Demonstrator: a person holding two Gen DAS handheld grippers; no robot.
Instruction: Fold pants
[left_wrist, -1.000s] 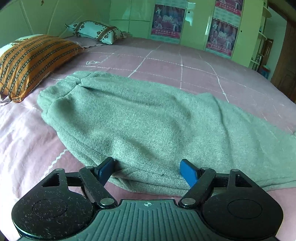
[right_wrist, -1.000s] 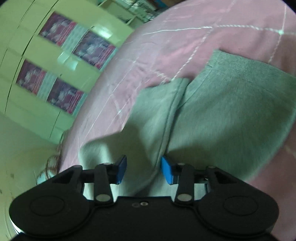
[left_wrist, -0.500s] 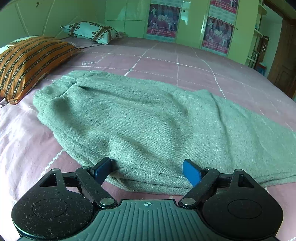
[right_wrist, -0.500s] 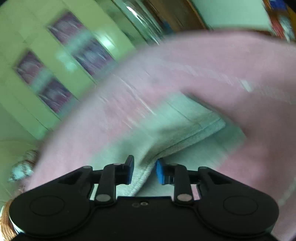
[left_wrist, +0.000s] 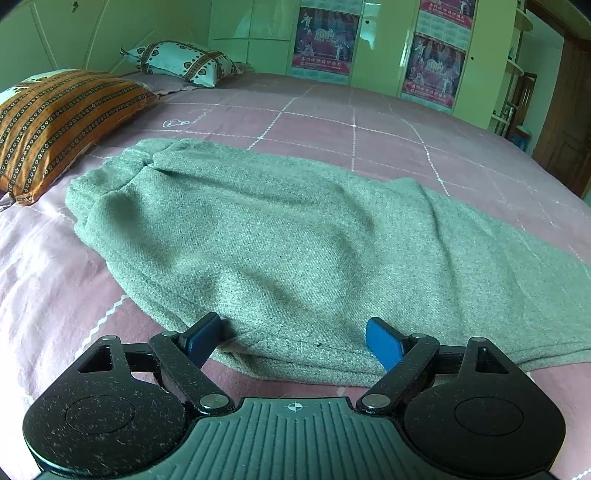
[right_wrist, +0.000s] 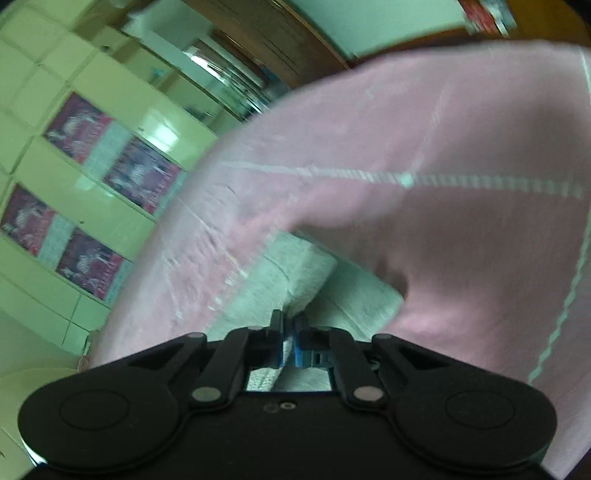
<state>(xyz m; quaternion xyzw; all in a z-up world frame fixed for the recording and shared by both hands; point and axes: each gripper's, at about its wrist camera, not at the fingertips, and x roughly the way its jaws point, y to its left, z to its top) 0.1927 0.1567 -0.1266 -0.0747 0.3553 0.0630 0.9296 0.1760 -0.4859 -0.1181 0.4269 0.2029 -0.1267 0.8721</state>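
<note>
On the pink checked bedspread (left_wrist: 369, 125) I see one pair of grey-green pants (left_wrist: 295, 236) lying flat, its bunched end toward the pillows and its length running off to the right of the left wrist view. I count two pillows near the head of the bed: one orange striped pillow (left_wrist: 55, 122) and one white patterned pillow (left_wrist: 181, 62) behind it. My left gripper (left_wrist: 293, 336) stands wide, one blue pad on each side of the near edge of the pants, and neither pad presses the cloth. My right gripper (right_wrist: 290, 332) has its two blue pads brought fully together, pinching a fold of the pants (right_wrist: 295, 273) at the hem end; that view is blurred. On the green cabinet doors (left_wrist: 380, 48) I count four posters (left_wrist: 325, 37) in the right wrist view.
</note>
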